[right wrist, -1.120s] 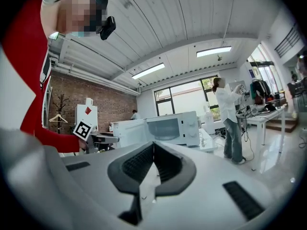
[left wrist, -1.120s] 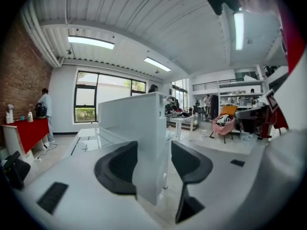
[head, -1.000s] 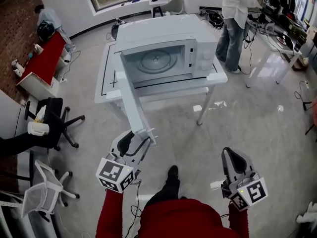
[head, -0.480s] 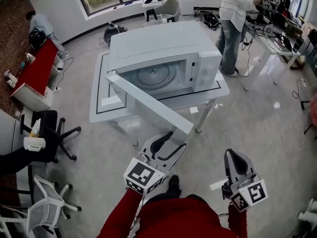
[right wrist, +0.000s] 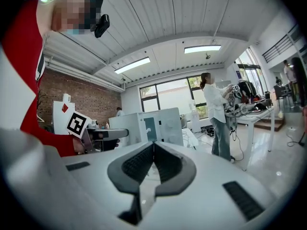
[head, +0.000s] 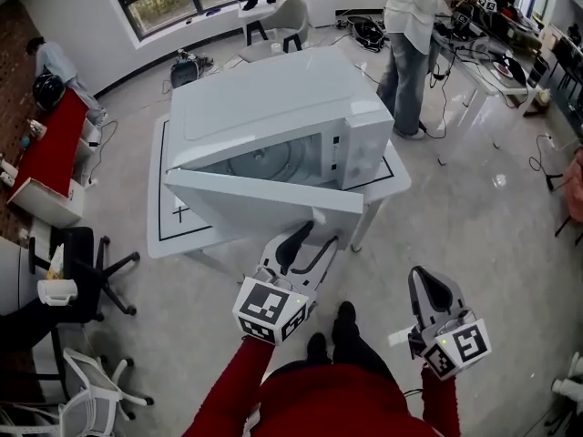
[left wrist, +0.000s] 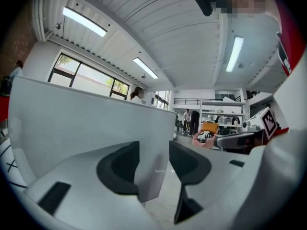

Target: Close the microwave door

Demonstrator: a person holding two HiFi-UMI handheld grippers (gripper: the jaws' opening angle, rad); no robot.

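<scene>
Microwave door almost shut, not latched

The white microwave (head: 273, 98) sits on a white table (head: 168, 235) with its door (head: 264, 203) ajar and the free edge sticking out front-right. The left gripper (head: 320, 234) jaws are closing around that edge, not clamped yet. The right gripper (head: 426, 280) is pinched together, empty. Someone (head: 405, 25) stands behind, and there's a chair (head: 86, 258) off left.

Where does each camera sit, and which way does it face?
Head view: on the head, steeply down at microwave, part-open door, left tool, right tool, red top.
Left gripper view: on left tool, level along closing jaws, door's edge between them; red top at right.
Right gripper view: on right tool, level over shut empty jaws toward microwave; red top at left.
Shared: head and right gripper views both show microwave and white-shirted bystander.
</scene>
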